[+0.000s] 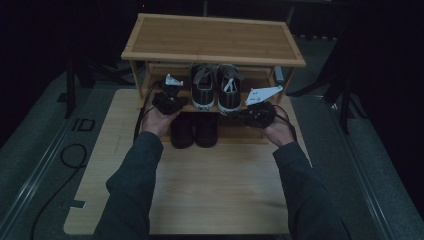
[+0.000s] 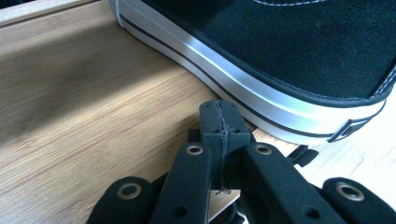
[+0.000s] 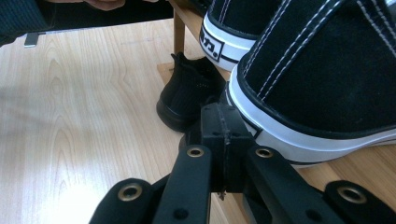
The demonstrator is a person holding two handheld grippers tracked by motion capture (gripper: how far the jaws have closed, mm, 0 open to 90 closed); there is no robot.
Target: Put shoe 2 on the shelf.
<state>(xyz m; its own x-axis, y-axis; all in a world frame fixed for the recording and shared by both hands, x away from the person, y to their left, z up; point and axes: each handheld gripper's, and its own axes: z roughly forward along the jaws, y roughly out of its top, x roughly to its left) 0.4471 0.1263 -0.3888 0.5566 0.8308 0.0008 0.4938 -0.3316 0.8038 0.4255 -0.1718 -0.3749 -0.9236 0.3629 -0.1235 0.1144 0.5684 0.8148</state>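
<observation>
black sneakers (image 1: 215, 90), white soles

Dim room: pale wooden table (image 1: 200, 190) on grey floor (image 1: 45, 150), dark surroundings.

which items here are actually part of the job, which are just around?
In play:
- left gripper, jaws shut, beside the sneakers
- right gripper, jaws shut, at the right sneaker's heel
- black-and-white sneakers on the middle shelf
- wooden shoe rack

Just around:
- plain black shoes on the lowest level
- table
- floor cable
</observation>
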